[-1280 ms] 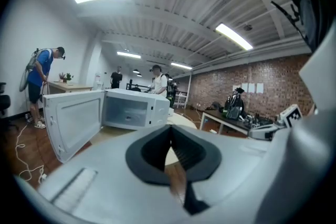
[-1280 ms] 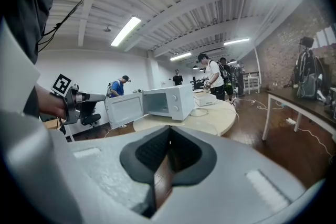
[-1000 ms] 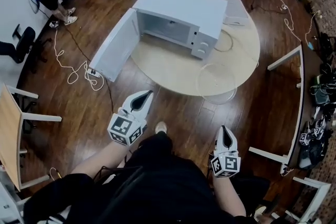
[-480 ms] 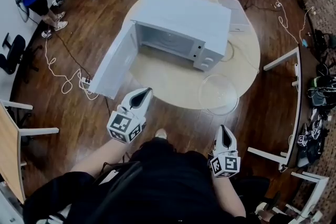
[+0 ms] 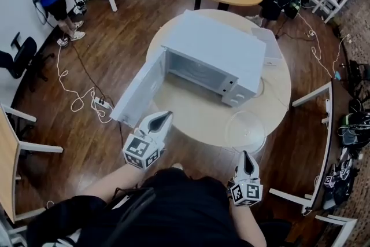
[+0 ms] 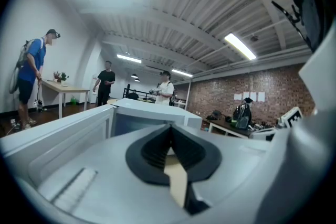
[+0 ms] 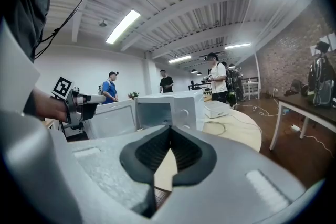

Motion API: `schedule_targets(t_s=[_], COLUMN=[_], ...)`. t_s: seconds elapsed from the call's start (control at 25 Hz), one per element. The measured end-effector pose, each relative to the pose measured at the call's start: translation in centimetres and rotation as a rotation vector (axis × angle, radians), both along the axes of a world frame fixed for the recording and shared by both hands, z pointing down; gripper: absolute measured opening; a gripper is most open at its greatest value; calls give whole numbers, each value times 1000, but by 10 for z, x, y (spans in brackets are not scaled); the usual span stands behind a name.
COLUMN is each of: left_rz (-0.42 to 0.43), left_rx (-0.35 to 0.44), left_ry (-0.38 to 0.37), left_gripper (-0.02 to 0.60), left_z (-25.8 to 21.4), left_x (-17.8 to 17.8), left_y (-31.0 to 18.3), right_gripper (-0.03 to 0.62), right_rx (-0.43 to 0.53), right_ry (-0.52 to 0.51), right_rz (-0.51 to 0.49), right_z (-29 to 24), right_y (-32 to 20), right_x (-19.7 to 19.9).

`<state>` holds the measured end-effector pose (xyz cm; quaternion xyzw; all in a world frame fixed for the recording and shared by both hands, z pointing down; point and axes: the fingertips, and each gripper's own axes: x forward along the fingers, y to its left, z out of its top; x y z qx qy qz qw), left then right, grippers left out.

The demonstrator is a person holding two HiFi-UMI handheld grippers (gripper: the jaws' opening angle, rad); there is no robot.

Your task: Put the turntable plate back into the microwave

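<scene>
Fingers ribbed, black; plate round, clear

The turntable plate is a round disc of clear glass. It lies flat on the round wooden surface near the front right edge, and the wood shows through it. It sits outside the microwave, near that oven's right front corner but apart from it. The microwave is a white box standing upright toward the middle of the surface, turned at an angle. Its door is swung wide open to the left, exposing the cavity. Its control panel is on the right.
</scene>
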<state>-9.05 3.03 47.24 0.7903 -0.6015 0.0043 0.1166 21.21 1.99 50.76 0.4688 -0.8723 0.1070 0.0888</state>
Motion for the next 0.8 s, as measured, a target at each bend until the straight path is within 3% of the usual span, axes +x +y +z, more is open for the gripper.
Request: schedule_targets(t_s=[0.24,0.48,0.8], left_rz=[-12,1,-21], left_rx=[-2,16,55], left_ry=[-2,10,2], left_gripper=[6,6,6], left_z=[7,6,-6], left_x=[-11,-2,-5], left_y=[6,1,0], right_gripper=[2,2,2], right_rx=[23,22,70], right_ry=[13,-4,-12], right_rz=[6,74,31], right_z=[-5,-3,-21], right_y=[7,1,-1], right_x=[3,27,17])
